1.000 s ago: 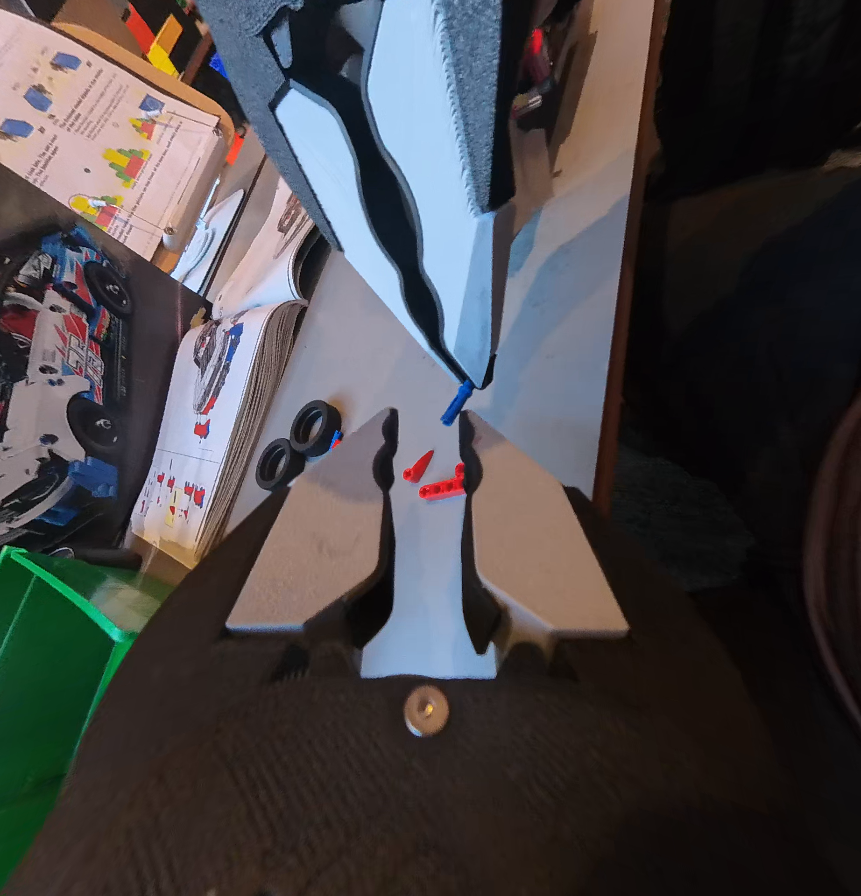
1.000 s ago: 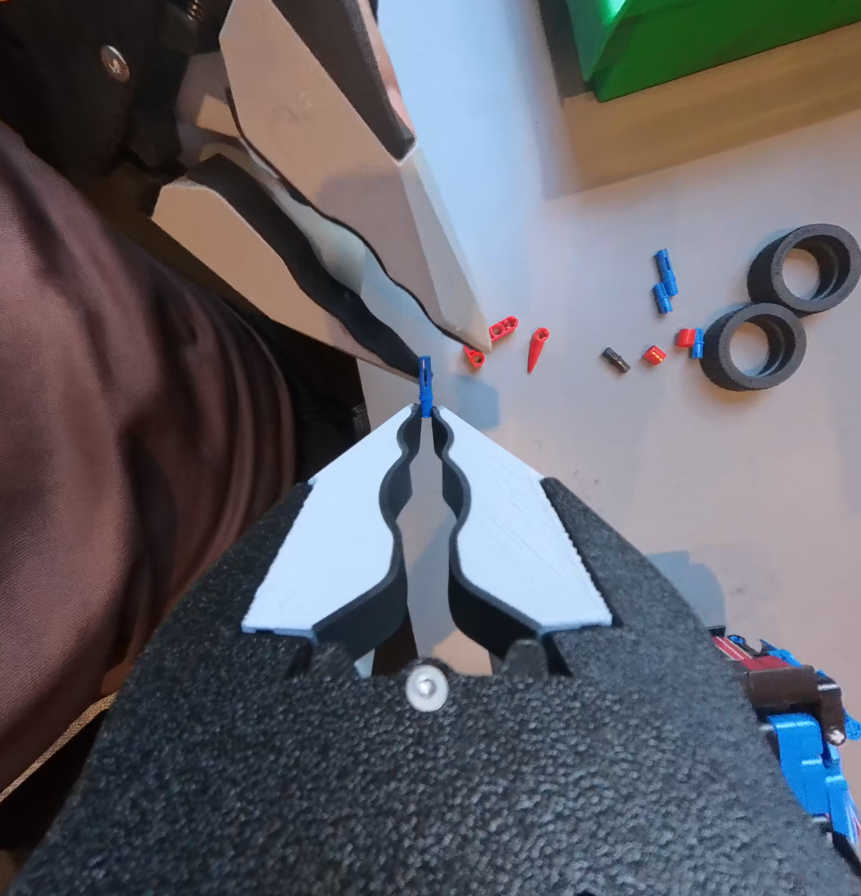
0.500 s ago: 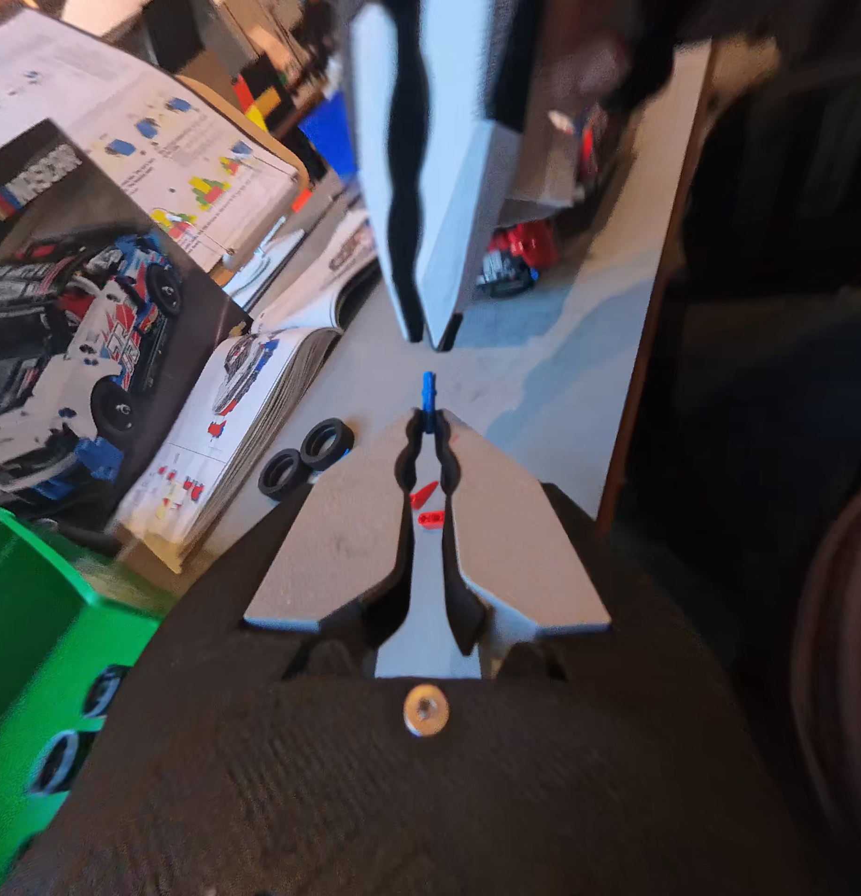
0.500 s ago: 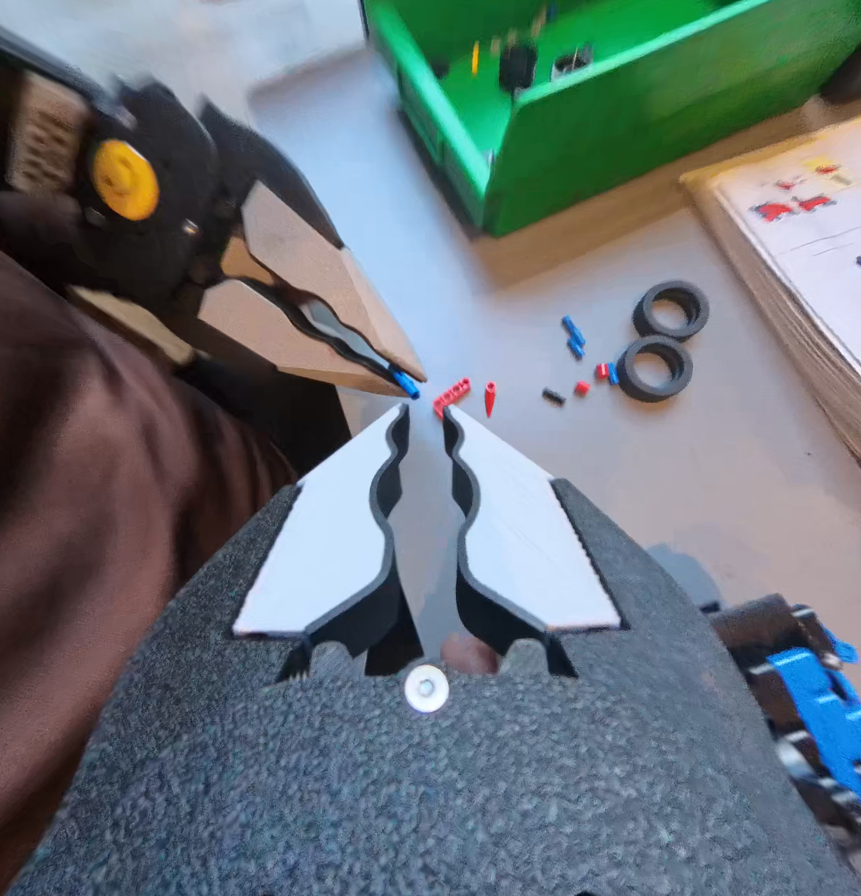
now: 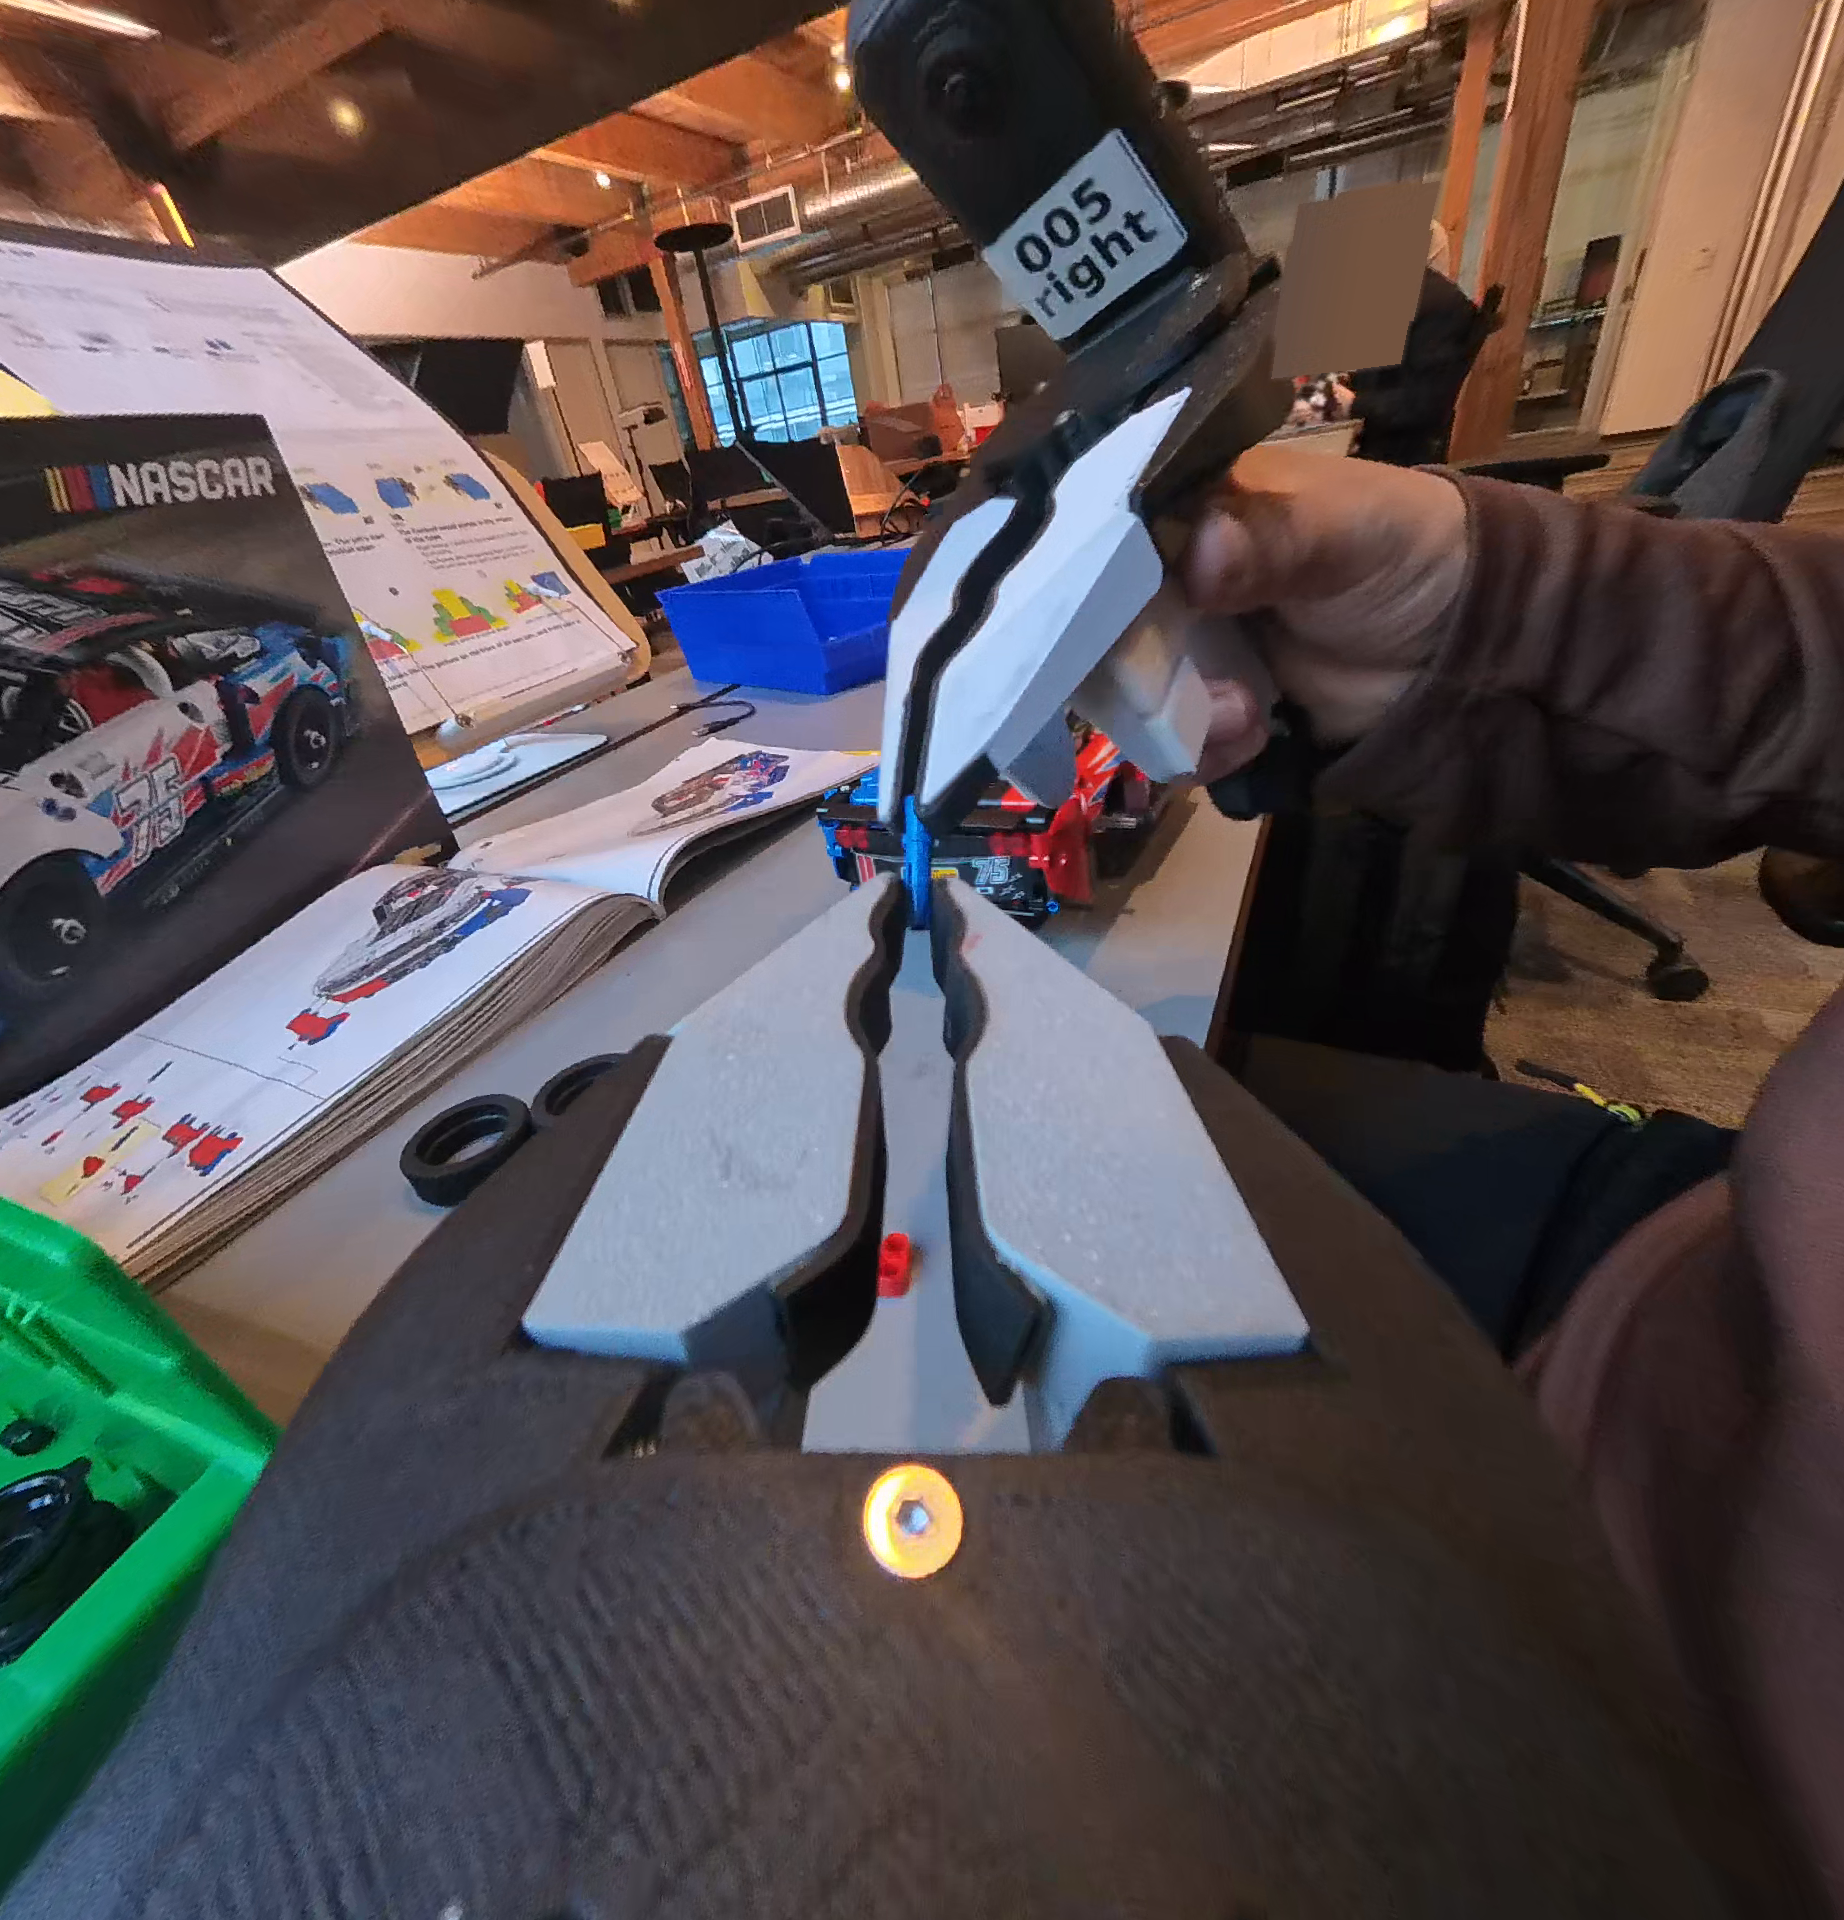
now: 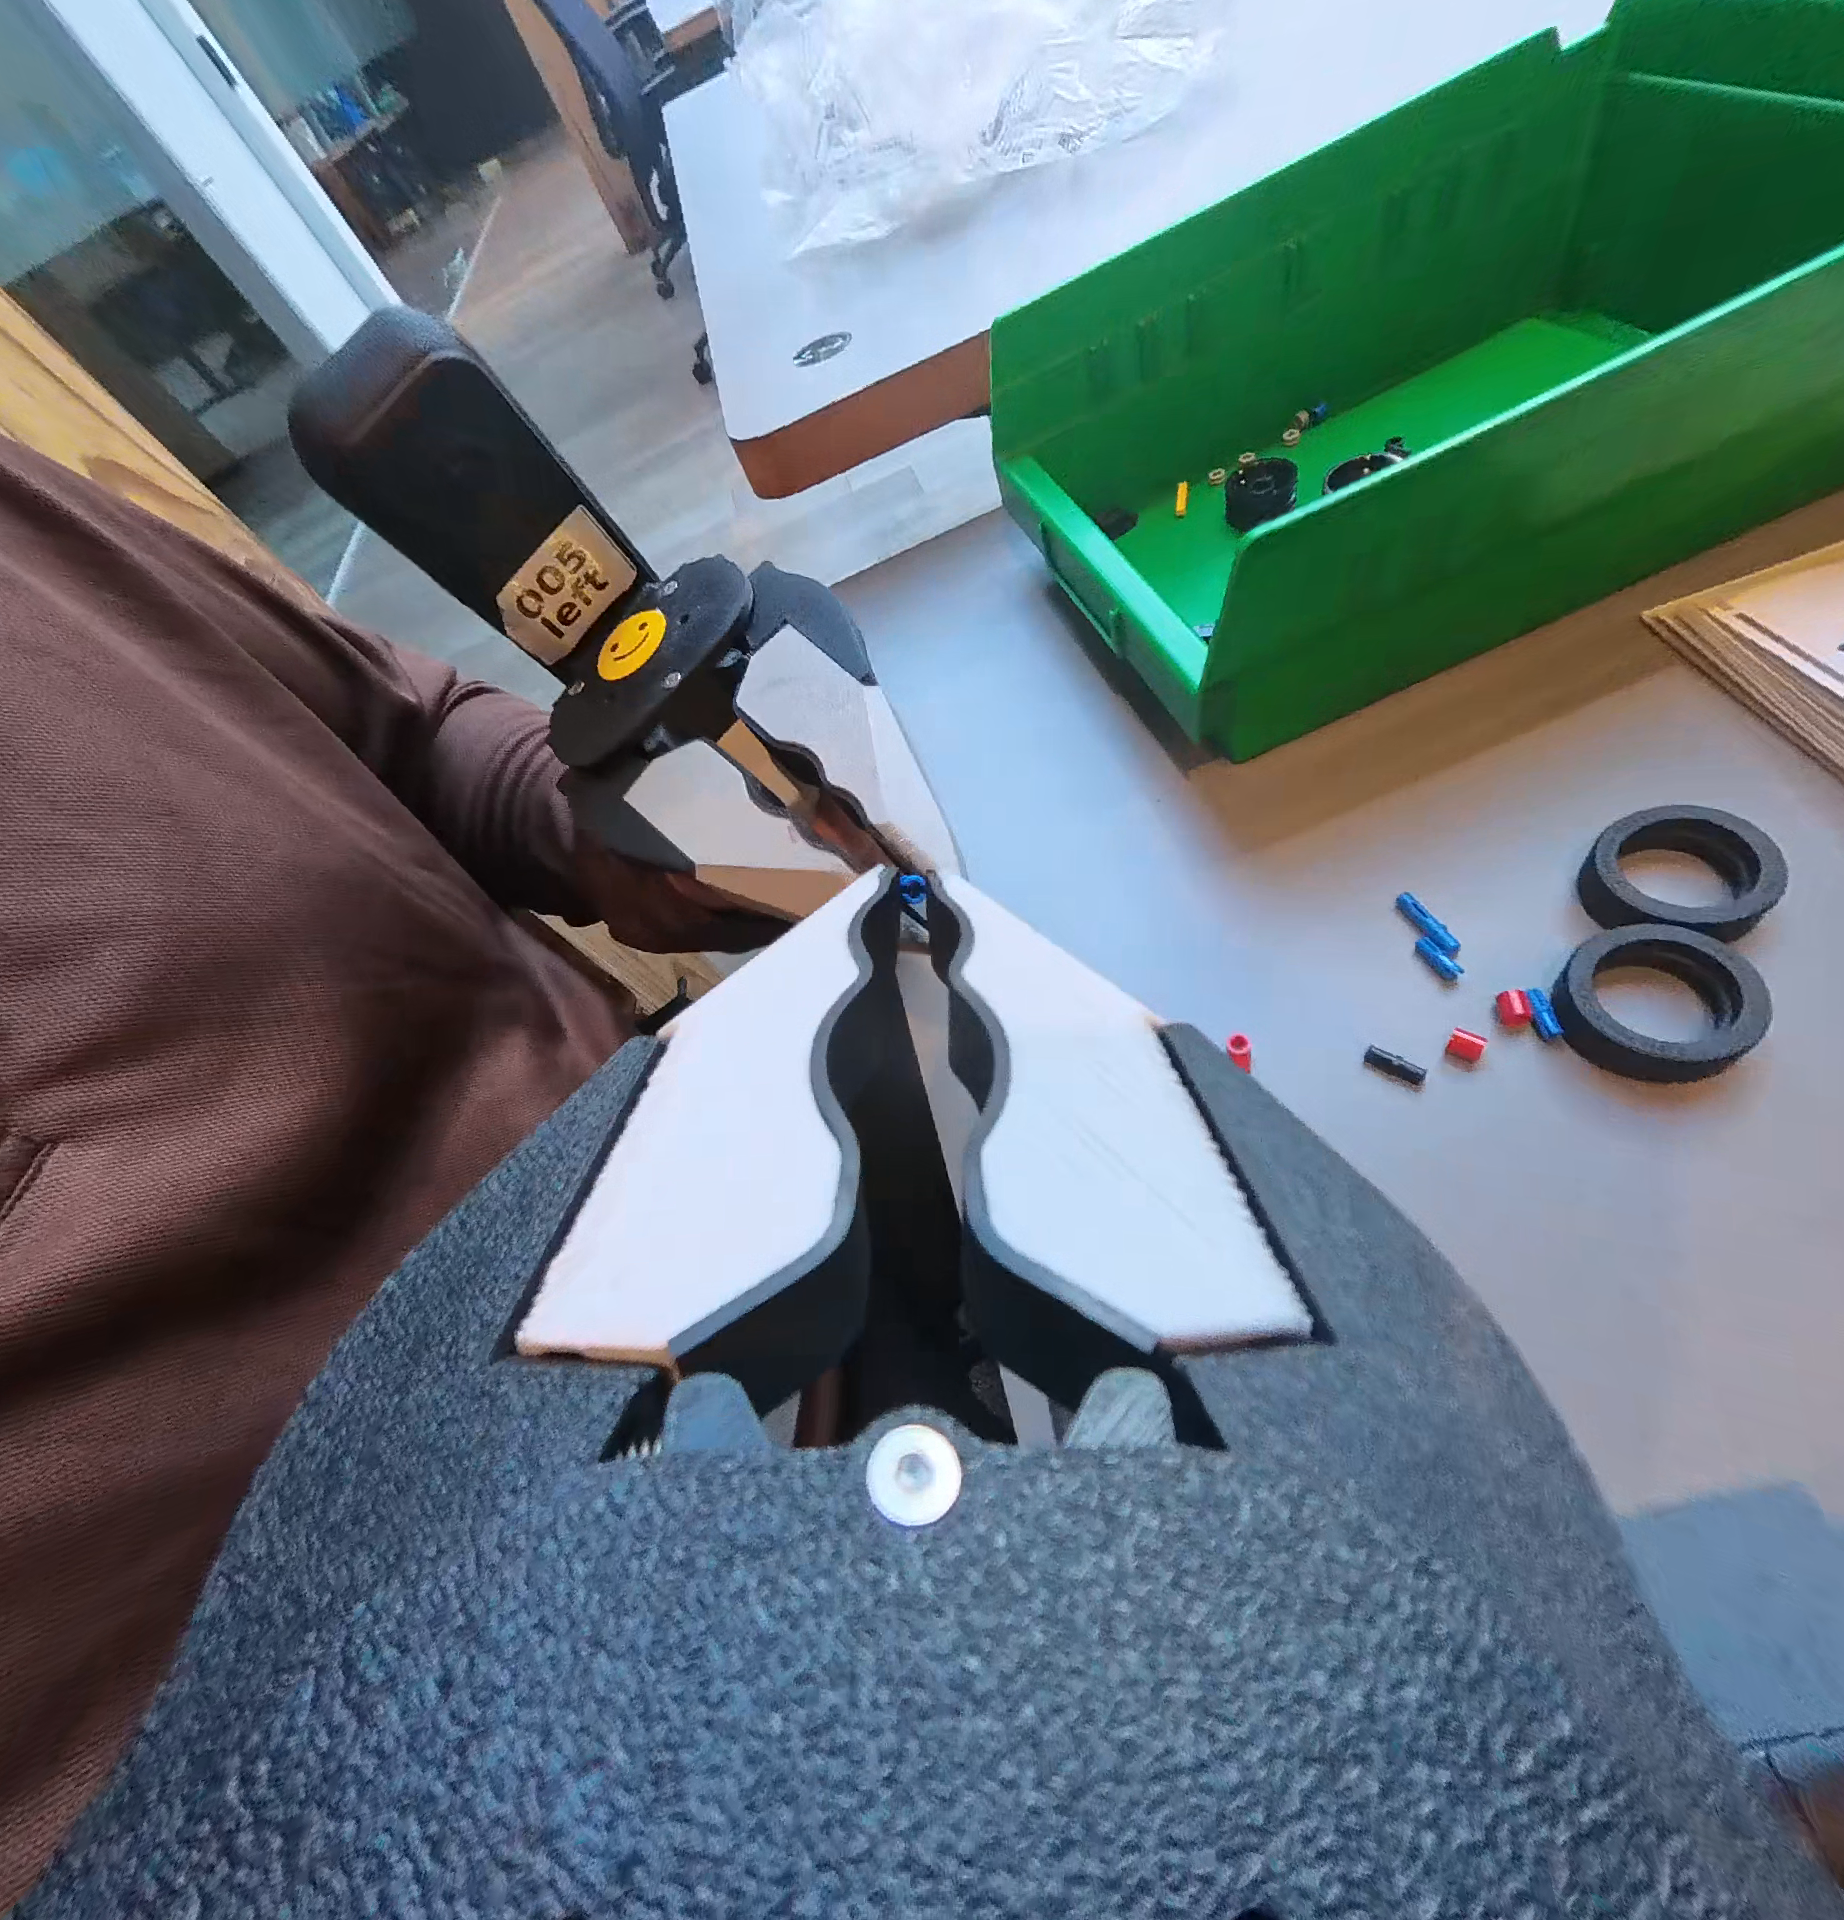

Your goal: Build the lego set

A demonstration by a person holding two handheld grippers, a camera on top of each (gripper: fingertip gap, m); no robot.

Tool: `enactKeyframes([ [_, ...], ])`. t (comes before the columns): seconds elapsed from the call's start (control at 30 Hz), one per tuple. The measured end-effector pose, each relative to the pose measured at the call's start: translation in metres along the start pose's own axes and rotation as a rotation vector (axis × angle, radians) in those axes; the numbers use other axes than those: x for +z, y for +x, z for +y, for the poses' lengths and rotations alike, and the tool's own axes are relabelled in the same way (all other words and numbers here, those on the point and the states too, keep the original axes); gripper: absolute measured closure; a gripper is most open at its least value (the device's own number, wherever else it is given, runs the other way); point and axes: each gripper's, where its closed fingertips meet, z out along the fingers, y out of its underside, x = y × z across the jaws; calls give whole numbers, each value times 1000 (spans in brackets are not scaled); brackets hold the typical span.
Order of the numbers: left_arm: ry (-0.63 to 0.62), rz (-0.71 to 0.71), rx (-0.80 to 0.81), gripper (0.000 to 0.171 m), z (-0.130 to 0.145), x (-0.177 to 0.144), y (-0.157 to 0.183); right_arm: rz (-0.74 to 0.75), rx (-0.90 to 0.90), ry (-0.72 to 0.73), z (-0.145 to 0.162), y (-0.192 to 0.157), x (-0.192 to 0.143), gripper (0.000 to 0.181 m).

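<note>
Both tongs meet tip to tip above the grey worktop (image 6: pixel 1365 1299): the left tongs (image 5: pixel 916 902) are clamped on a small blue plastic peg (image 5: pixel 915 862), and the right tongs (image 5: pixel 900 805) pinch its upper end. Progress looks partial: a half-built red, blue and black car body (image 5: pixel 1011 847) stands beyond, while 2 black rubber tyres (image 6: pixel 1666 1003) and loose red and blue pieces (image 6: pixel 1427 935) remain unfitted.

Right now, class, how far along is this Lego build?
Done: the car body stands partly built. In hand: the left gripper pinches a blue pin, with the right gripper at its top. Left: two tyres and loose pins lie on the table.
</note>
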Motion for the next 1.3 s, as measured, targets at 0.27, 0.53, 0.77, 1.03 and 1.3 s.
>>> enactKeyframes([
  [0.27,-15,-7,-51,170,6,0,-5,26,-12,-49,0,6,5,178],
  [0.53,-23,-2,-78,169,9,1,-6,42,-32,-104,5,9,8,178],
  [0.77,-462,212,-192,128,79,-6,-9,185,-53,-248,38,35,17,178],
  [1.03,-789,290,-92,129,128,0,-20,299,-19,-320,74,51,31,178],
  [1.3,-751,379,-146,141,122,3,5,316,11,-302,92,45,27,178],
])
